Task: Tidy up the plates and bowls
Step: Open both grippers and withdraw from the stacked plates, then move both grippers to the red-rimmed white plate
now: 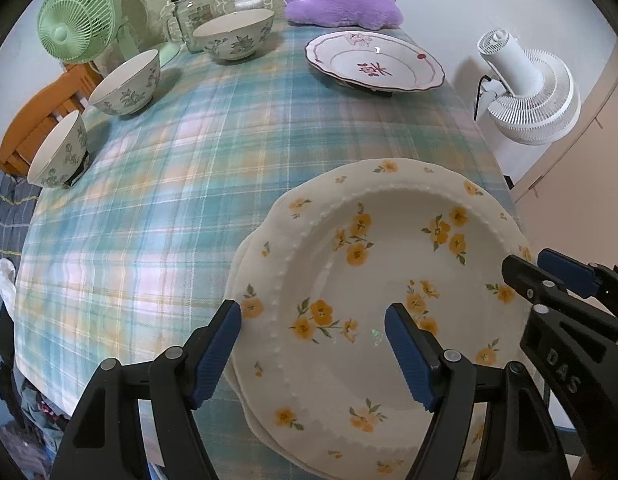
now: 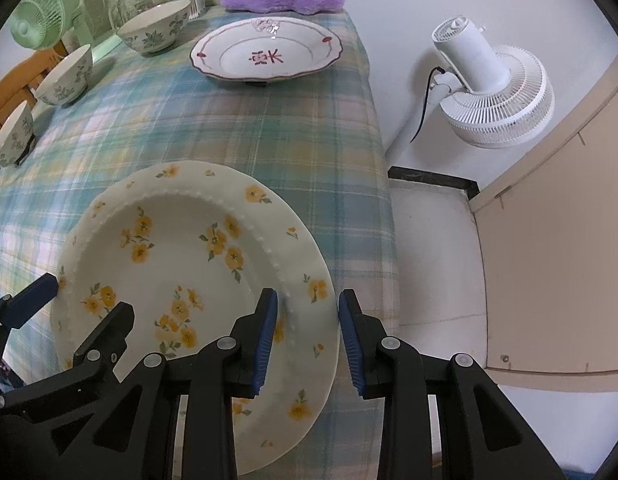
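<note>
A cream plate (image 1: 389,280) scattered with yellow flowers sits on a pastel green, blue and pink plaid tablecloth (image 1: 169,200). 3 white bowls (image 1: 127,82) carry grey-green leaf prints; the far plate (image 1: 373,62) has maroon trim, beside a purple plush (image 1: 343,0).

yellow-flower plate (image 1: 373,280): glazed ceramic, glossy, beaded raised ring round the well; lower right of left wrist view
red-flower plate (image 2: 269,50): glazed ceramic, glossy, scalloped rim; top centre of right wrist view
bowls (image 1: 127,84): glazed ceramic, smooth, slight sheen, leaf print outside; left edge
tablecloth (image 1: 157,184): woven plaid cloth, matt, soft
purple cushion (image 1: 343,0): plush fabric, fuzzy, matt; top
jar (image 1: 191,14): clear glass, shiny, dark lid
green fan (image 1: 77,26): plastic grille, smooth, satin
white fan (image 2: 497,96): plastic, smooth, semi-gloss; right
chair (image 1: 37,120): wood, orange finish, smooth
left gripper (image 1: 313,356): black matt plastic, metal pins, blue ribbed pads
right gripper (image 2: 309,344): same build, blue ribbed pads
</note>
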`<act>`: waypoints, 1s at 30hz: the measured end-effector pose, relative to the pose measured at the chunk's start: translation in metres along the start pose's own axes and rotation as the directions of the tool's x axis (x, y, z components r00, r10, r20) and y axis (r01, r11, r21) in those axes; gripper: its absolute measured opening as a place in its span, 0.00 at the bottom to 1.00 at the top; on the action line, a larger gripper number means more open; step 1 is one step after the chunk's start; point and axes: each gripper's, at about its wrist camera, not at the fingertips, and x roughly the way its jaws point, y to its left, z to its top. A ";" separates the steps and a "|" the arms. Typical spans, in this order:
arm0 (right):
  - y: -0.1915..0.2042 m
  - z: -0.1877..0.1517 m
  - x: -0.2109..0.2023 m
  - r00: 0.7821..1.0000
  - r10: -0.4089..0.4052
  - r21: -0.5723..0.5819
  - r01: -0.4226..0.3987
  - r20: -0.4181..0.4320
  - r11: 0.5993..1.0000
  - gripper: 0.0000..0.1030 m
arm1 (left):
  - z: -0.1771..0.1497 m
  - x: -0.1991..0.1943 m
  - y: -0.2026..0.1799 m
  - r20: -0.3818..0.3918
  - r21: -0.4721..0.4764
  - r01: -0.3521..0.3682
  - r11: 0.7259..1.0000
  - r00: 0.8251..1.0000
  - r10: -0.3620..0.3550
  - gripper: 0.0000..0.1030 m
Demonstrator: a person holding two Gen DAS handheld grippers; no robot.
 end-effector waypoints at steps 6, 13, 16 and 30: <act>0.014 -0.005 -0.028 0.996 0.019 0.026 -0.021 0.082 0.999 0.69 | -0.001 -0.018 0.010 0.047 0.045 0.036 0.998 0.998 -0.038 0.75; 0.035 -0.008 -0.058 0.992 0.013 0.089 -0.025 0.129 0.996 0.72 | 0.006 -0.046 0.035 0.102 0.112 0.068 0.991 0.992 -0.080 0.83; 0.042 -0.003 -0.070 0.987 0.011 0.130 -0.031 0.158 0.991 0.73 | 0.016 -0.055 0.043 0.129 0.128 0.084 0.988 0.987 -0.101 0.85; 0.033 0.059 -0.069 0.975 -0.027 0.207 -0.020 0.222 0.978 0.73 | 0.085 -0.051 0.041 0.208 0.137 0.063 0.989 0.974 -0.091 0.84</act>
